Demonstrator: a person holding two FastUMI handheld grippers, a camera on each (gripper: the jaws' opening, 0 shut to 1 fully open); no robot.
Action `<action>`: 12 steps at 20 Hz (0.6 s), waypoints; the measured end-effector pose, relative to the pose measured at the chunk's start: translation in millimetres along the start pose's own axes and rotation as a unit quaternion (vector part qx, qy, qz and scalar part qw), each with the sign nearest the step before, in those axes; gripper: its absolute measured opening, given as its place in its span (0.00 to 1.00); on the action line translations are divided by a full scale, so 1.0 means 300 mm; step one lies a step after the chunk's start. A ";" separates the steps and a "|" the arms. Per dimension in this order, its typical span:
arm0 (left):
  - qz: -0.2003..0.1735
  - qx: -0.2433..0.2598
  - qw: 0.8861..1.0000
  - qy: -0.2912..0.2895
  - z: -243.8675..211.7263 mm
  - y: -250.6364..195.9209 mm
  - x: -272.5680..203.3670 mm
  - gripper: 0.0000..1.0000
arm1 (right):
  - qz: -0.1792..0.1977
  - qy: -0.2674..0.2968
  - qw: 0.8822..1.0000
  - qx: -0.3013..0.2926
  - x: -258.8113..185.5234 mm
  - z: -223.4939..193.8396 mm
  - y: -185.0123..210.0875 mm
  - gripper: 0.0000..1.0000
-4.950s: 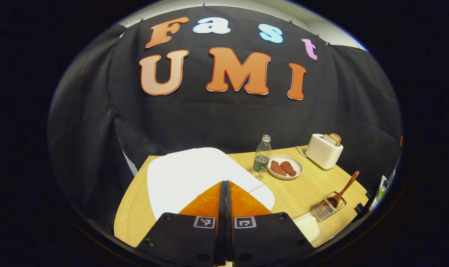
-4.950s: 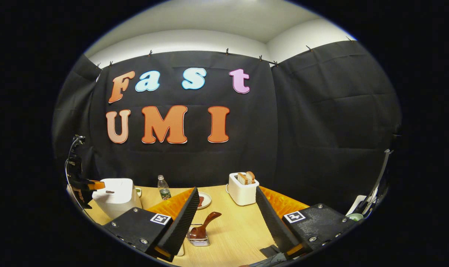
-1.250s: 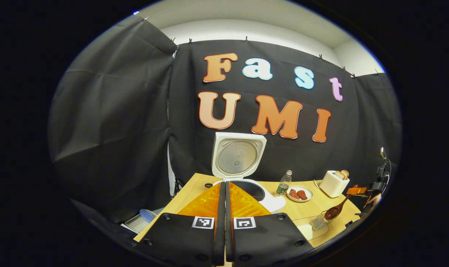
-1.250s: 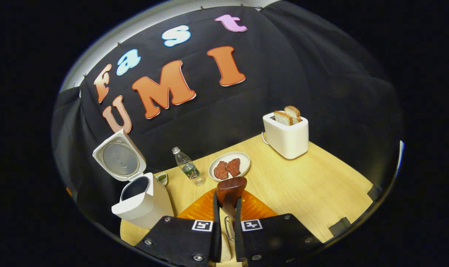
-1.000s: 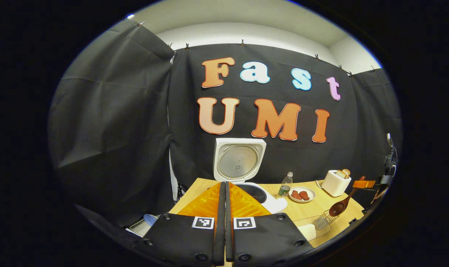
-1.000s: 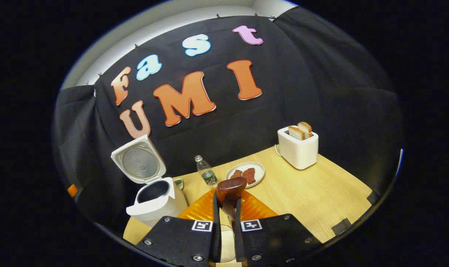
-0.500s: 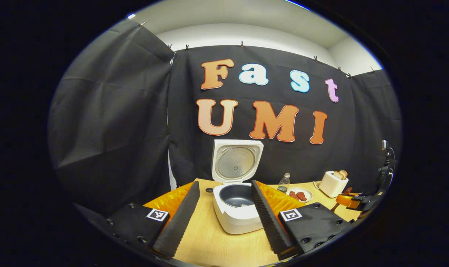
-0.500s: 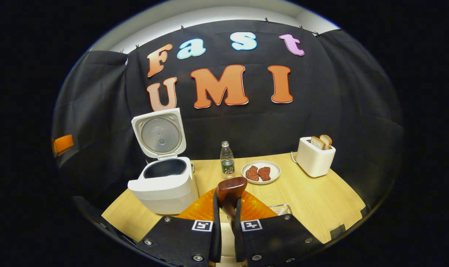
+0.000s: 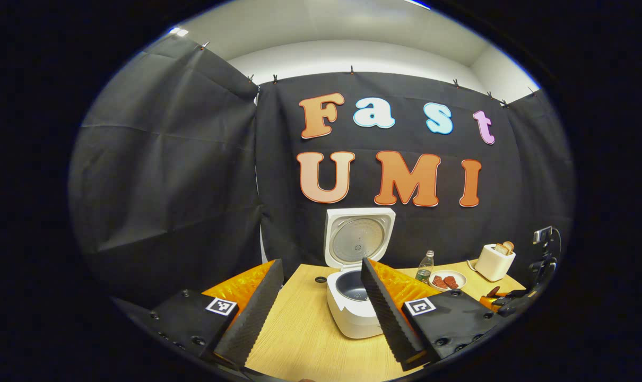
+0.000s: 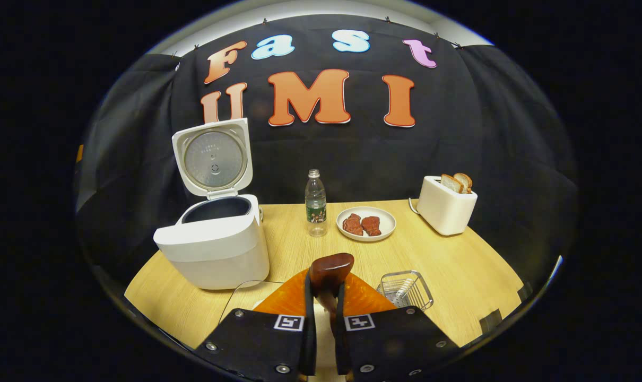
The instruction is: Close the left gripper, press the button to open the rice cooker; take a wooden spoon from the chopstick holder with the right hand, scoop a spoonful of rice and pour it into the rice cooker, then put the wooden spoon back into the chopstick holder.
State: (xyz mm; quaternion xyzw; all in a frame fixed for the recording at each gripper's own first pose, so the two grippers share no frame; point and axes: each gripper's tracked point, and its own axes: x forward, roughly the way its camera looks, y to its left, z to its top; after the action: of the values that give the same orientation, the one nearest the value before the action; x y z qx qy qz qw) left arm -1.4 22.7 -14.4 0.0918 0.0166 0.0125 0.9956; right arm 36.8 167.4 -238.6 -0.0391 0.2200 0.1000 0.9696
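Black cloth wall (image 9: 167,175), white ceiling (image 9: 342,26), light wooden table (image 10: 448,265).

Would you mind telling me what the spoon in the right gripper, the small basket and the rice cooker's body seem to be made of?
The reddish-brown wooden spoon looks like wood under a glossy varnish, judging by the sheen on its end. The small wire chopstick holder appears to be thin bright metal wire, see-through between the bars. The white rice cooker body looks like smooth matte plastic; its open lid's inner plate looks like dull grey metal.

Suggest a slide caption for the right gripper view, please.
Right gripper grips the wooden spoon near the open rice cooker.
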 end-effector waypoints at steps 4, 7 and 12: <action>0.004 -0.004 1.000 0.004 -0.014 0.014 0.006 1.00 | 0.007 0.000 0.998 0.059 0.017 -0.011 0.013 0.13; 0.005 -0.007 1.000 0.010 -0.034 0.022 0.015 1.00 | 0.030 0.019 0.991 0.131 0.030 -0.047 0.055 0.14; 0.008 -0.011 1.000 0.013 -0.039 0.042 0.025 1.00 | 0.068 0.043 0.960 0.268 0.050 -0.082 0.074 0.14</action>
State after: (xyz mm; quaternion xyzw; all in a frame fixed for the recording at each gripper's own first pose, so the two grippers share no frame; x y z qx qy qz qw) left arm 5.4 37.5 -23.8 0.0812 0.0291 0.0219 0.9960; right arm 35.0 188.9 -267.9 0.2326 0.2822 0.1016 0.9252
